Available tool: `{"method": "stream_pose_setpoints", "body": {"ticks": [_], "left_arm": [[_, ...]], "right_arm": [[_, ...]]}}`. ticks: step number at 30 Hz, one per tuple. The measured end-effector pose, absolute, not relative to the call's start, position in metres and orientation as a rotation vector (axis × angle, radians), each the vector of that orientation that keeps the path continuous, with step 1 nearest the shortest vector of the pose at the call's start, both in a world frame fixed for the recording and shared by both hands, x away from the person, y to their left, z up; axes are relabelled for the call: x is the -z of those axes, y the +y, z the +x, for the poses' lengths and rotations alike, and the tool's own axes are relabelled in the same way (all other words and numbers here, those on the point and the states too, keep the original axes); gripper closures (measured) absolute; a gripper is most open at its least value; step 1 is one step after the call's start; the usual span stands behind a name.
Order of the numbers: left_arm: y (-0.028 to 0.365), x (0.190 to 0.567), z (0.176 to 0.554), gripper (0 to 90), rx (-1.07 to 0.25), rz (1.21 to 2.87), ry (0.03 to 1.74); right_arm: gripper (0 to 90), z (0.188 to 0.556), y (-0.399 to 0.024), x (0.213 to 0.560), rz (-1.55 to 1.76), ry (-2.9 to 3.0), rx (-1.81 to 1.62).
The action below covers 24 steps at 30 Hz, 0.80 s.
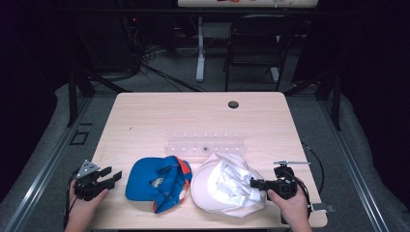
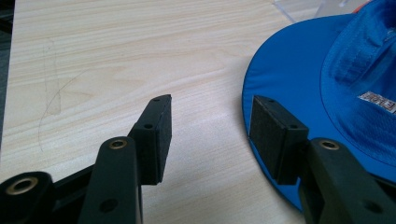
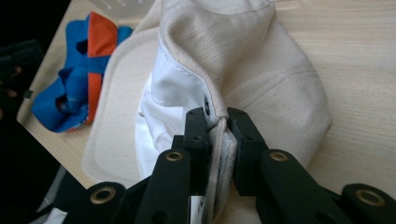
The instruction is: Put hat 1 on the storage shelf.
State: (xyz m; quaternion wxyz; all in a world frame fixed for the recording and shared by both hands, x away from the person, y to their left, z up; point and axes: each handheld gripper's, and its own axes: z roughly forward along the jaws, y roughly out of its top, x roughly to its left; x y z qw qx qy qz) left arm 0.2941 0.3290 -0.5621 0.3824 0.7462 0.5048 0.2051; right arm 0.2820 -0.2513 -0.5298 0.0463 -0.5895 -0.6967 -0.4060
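So the white cap (image 1: 226, 186) is sitting upside down at the near edge of the table (image 1: 159, 116), right of centre, with its shiny lining facing up. The right tool (image 1: 257, 183) has come at it from the right side and is clenched on the cap's right-hand rim. In the right gripper view you can see the folded edge of the cap (image 3: 243, 70) pinched flat between the two pads, right by a little eyelet. That grip looks solid to me.

Just to the left of it, almost touching, is the blue cap (image 1: 157, 183) with orange trim, also flipped over, brim pointing left. The left tool (image 1: 110, 177) sits just left of that brim, jaws spread and nothing between them. In the left gripper view the blue brim (image 2: 299, 79) lies just off to the right of the tool, with one pad (image 2: 273, 135) already over its edge and the other pad (image 2: 156, 135) over bare wood.

So the key thing: each cap has its own tool on its outer side, the white one gripped, the blue one not. My guess is that the left tool only needs a short nudge right to get the brim between its pads.

There's also a clear plastic rack (image 1: 205, 145) just beyond both caps, well out of the way.
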Motion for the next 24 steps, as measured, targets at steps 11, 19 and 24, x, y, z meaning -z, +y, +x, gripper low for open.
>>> {"method": "stream_pose_setpoints", "body": {"ticks": [11,19,24], "left_arm": [[0.329,0.562,0.294,49.6,-0.526,1.91,1.298],[0.328,0.563,0.294,49.5,-0.53,1.909,1.288],[0.328,0.563,0.294,49.5,-0.534,1.907,1.288]], "right_arm": [[79.5,0.291,-0.26,0.501,-1.916,-2.008,1.227],[80.0,0.304,-0.261,0.476,-1.973,-2.058,1.05],[80.2,0.309,-0.255,0.464,-1.986,-2.147,0.964]]}}
